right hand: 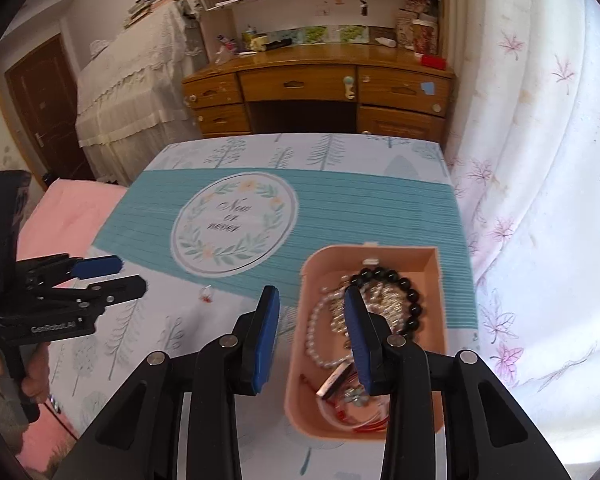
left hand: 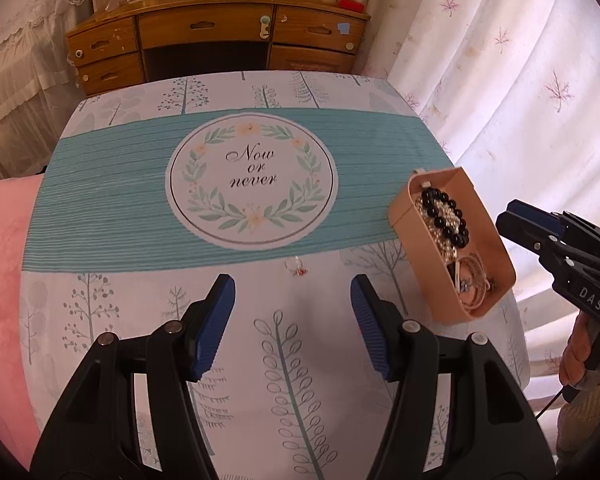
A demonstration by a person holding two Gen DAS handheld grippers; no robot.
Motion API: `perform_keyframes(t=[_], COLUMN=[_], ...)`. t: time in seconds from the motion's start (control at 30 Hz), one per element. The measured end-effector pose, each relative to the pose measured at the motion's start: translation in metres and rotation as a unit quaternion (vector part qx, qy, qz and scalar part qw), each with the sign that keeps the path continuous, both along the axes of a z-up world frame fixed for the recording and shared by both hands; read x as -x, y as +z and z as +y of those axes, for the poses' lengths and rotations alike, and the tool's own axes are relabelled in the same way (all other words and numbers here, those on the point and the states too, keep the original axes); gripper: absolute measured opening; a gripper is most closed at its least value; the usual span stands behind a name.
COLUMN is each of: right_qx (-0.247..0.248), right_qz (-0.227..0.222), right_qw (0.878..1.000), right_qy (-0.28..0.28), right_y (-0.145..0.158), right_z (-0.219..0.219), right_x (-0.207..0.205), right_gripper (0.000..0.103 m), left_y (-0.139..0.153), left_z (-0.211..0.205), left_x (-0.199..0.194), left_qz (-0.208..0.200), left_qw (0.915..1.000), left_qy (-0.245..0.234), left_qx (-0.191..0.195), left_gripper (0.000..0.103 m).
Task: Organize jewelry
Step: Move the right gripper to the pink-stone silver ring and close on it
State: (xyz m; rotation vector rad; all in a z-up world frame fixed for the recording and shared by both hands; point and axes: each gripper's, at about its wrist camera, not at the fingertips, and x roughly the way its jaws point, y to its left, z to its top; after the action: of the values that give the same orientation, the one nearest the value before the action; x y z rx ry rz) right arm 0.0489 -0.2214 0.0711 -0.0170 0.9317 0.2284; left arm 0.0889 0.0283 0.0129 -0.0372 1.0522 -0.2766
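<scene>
Bedroom clutter frames a table (left hand: 148, 312) under a tree-print cloth, with a wooden desk (left hand: 220, 28) at the far side and a curtain (left hand: 520, 80) on the right. On the right of the table sits a pink box (right hand: 296, 368), already holding a black bead bracelet (right hand: 404, 292), a pearl strand (right hand: 314, 332) and a tangle of smaller pieces. 1 small ring (left hand: 296, 267) with a red charm lies alone on the cloth, left of the box and just beyond the left gripper (left hand: 292, 312).

That gripper hangs released, jaws wide and empty, the ring ahead of its tips. The right gripper (right hand: 312, 332) is also empty; its jaws stand partly apart above the box's near left wall, gripping nothing.

Likely next is picking up the ring. Risk: it is tiny and flat on soft cloth, so wide pads may pinch the fabric, skid the ring away or flick it off the near edge. The right gripper, so close to the box wall, could also nudge the box toward the table's right edge.
</scene>
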Motion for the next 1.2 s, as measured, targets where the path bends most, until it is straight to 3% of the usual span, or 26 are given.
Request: perform_keyframes(t=[0.17,0.33,0.47,0.6,0.9,1.2], right_qx=[0.004,0.032,0.062,0.077,0.105,0.132], right_qz=[0.002,-0.004,-0.002,0.027,0.081,0.086], right_qw=[0.999,0.992,0.978,0.960,0.940,0.931], right_qy=[0.047,0.120,0.201,0.267,0.314,0.328], right_y=[-0.012,-0.033,-0.053,-0.077,-0.121,-0.138], right_z=[0.029,0.069,0.097,0.114,0.128,0.132], right_x=[0.025,0.043,0.045,0.032,-0.004,-0.017], right_gripper=[0.034,0.034,0.034,0.034,0.023,0.018], left_y=[-0.017,-0.033,-0.048,-0.061,-0.077,-0.083], left_z=[-0.001,0.001,0.005,0.010,0.029,0.030], left_x=[0.024,0.043,0.049,0.046,0.022,0.011], left_qz=[0.001,0.009,0.025,0.036,0.059,0.063], left_qw=[0.9994,0.9991,0.9993,0.9992,0.9979,0.9977], left_qy=[-0.019,-0.026,-0.019,-0.007,0.023,0.021], left_qx=[-0.027,-0.032,-0.021,-0.015,0.010,0.016], left_gripper=[0.057,0.057,0.057,0.057,0.057,0.057])
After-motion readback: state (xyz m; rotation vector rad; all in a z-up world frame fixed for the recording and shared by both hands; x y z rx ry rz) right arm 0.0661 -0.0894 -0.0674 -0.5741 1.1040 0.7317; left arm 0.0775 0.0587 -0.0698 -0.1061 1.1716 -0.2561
